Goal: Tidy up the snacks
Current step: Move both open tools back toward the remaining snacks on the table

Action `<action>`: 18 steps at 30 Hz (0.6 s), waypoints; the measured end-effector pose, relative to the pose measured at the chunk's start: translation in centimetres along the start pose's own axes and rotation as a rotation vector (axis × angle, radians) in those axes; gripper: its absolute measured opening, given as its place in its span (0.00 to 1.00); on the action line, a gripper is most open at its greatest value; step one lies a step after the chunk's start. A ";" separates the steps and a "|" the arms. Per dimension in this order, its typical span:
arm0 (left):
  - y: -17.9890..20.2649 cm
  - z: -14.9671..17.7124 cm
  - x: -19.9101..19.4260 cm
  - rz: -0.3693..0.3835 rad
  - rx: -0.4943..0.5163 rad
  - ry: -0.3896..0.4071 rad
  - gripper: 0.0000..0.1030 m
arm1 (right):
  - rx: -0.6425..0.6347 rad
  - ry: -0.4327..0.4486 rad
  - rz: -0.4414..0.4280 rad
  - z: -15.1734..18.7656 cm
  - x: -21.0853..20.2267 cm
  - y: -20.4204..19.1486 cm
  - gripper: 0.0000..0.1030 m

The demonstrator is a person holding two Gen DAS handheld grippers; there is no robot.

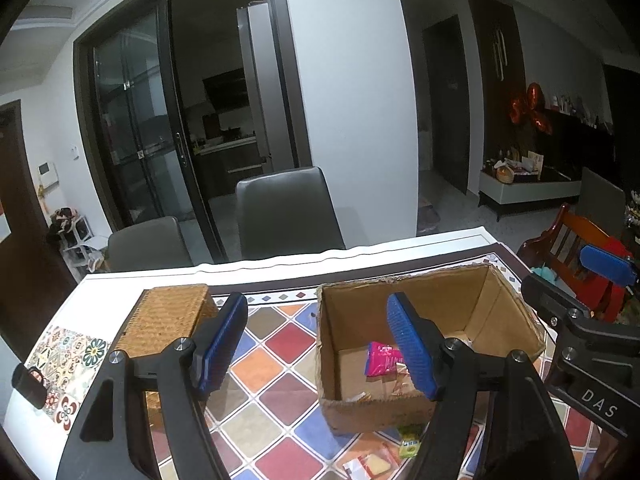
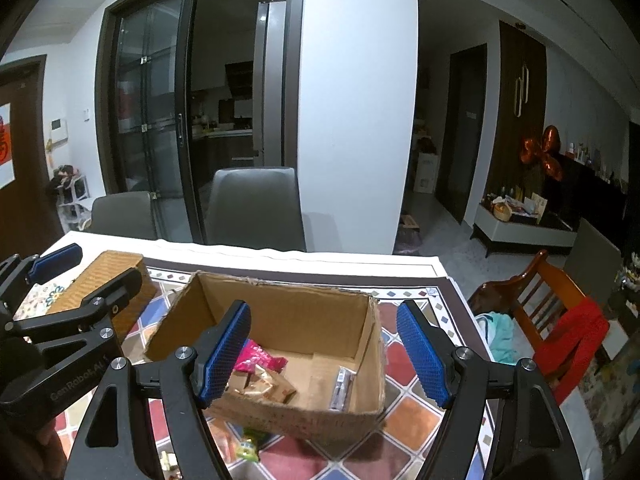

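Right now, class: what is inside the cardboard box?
The cardboard box holds a pink packet, tan wrapped snacks and a silvery packet; the right gripper's finger covers its near-left corner.

The cardboard box [image 2: 280, 412] is plain brown. Inside it lie a bright pink packet [image 2: 260, 358], tan wrappers [image 2: 266, 388] and what looks like a silvery-grey one [image 2: 342, 392]. Under the box, the tablecloth [image 1: 276, 364] has diamonds in red, blue, orange and grey-green. Left of the box stands a golden-brown woven basket [image 1: 168, 316]. In front of the box lies a yellow-green packet [image 1: 409, 446]. Both grippers' pads [image 2: 226, 354] are blue on black.
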State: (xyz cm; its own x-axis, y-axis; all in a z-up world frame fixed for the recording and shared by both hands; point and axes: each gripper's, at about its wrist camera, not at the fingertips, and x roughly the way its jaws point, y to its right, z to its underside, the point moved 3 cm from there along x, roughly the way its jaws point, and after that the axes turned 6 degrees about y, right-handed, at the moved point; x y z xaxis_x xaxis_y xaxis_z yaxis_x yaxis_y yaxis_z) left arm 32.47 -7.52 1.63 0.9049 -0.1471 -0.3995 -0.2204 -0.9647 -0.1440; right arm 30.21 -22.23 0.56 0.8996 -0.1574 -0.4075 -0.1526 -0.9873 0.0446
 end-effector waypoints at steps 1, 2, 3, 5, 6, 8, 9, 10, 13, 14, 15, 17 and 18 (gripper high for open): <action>-0.1 0.0 -0.3 0.000 0.000 0.001 0.70 | -0.001 0.004 0.000 0.0 -0.4 -0.1 0.74; -0.1 0.0 -0.6 -0.001 0.001 0.002 0.70 | -0.002 0.006 0.000 0.0 -0.6 -0.2 0.74; -0.1 0.1 -0.8 -0.002 0.001 0.004 0.70 | -0.003 0.008 0.000 0.1 -0.9 -0.2 0.74; -0.2 0.1 -1.4 -0.003 0.002 0.005 0.70 | -0.006 0.013 -0.001 0.1 -1.5 -0.4 0.74; -0.2 0.2 -1.7 -0.004 0.003 0.007 0.70 | -0.007 0.015 -0.001 0.2 -1.7 -0.5 0.74; -0.2 0.4 -2.2 -0.007 0.004 0.010 0.70 | -0.009 0.017 -0.002 0.3 -2.3 -0.6 0.74; -0.3 0.5 -2.4 -0.008 0.004 0.009 0.70 | -0.009 0.017 -0.003 0.4 -2.6 -0.6 0.74; -0.3 0.6 -2.7 -0.009 0.003 0.009 0.70 | -0.011 0.017 -0.003 0.5 -2.8 -0.7 0.74; -0.4 1.1 -3.5 -0.010 0.003 0.006 0.70 | -0.015 0.018 -0.004 0.9 -3.5 -1.0 0.74; -0.4 1.3 -3.7 -0.010 0.003 0.005 0.70 | -0.016 0.019 -0.004 1.0 -3.8 -1.1 0.74; -0.4 1.4 -3.9 -0.010 0.004 0.005 0.70 | -0.017 0.018 -0.006 1.1 -4.0 -1.2 0.74; -0.4 1.7 -4.4 -0.009 0.005 0.004 0.70 | -0.019 0.015 -0.006 1.2 -4.3 -1.4 0.74; -0.5 1.8 -4.6 -0.010 0.005 0.005 0.70 | -0.020 0.014 -0.006 1.4 -4.5 -1.5 0.74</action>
State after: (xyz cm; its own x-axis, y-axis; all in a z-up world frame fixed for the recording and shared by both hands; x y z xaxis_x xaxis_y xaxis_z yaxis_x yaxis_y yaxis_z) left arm 27.72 -6.00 1.87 0.9087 -0.1385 -0.3937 -0.2132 -0.9650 -0.1527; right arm 25.78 -20.05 1.09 0.9062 -0.1513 -0.3948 -0.1386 -0.9885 0.0606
